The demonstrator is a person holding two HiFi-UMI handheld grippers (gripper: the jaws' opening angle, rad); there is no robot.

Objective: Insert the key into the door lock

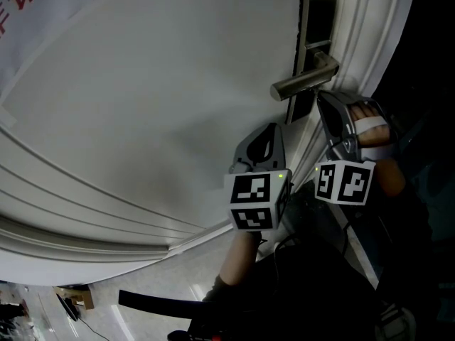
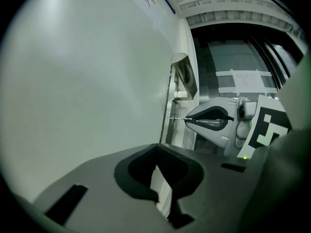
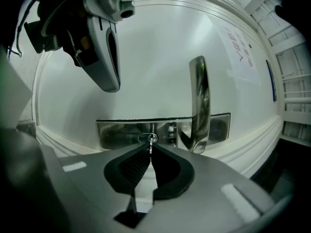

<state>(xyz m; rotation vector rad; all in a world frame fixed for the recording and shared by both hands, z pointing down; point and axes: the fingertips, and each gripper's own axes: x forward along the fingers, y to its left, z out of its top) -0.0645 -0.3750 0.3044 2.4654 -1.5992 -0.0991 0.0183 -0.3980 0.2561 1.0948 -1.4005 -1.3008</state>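
Right gripper view: right gripper (image 3: 150, 150) fingers clamp key (image 3: 150, 143), tip at keyhole (image 3: 147, 138); insertion step, needs straight push; left gripper (image 2: 158, 155) fingers clenched, empty.

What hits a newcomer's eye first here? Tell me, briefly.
The right tongs, shut on a thin key whose tip is at the shiny lock plate. Beside it stands the metal lever handle on the white door, with the left tongs shut and empty nearby.
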